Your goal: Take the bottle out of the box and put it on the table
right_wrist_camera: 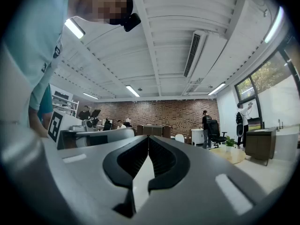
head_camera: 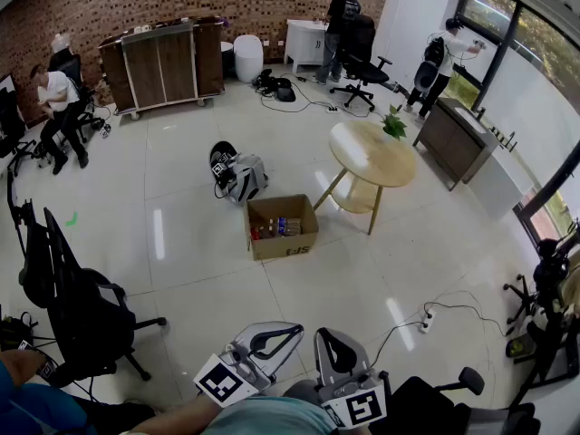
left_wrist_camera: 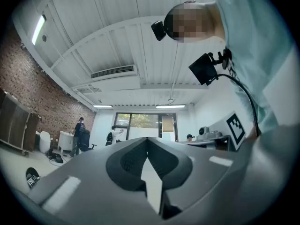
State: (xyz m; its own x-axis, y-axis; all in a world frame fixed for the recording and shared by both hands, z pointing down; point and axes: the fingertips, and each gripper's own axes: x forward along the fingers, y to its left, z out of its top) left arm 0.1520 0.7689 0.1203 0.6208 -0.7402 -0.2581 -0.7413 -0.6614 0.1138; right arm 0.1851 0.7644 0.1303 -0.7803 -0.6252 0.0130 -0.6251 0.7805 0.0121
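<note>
left gripper [left_wrist_camera: 148,138], right gripper [right_wrist_camera: 148,137]: fingers closed, empty | box [head_camera: 282,227] on tile floor [head_camera: 181,243] beside table [head_camera: 372,157]

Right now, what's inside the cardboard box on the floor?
The cardboard box holds bottles, bunched toward its near wall. Their number is too small to tell, and that wall covers their lower parts.

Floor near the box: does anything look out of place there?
Yes: a grey device with a square marker, like a spare gripper, lies loose on the floor just beyond the cardboard box's left corner.
</note>
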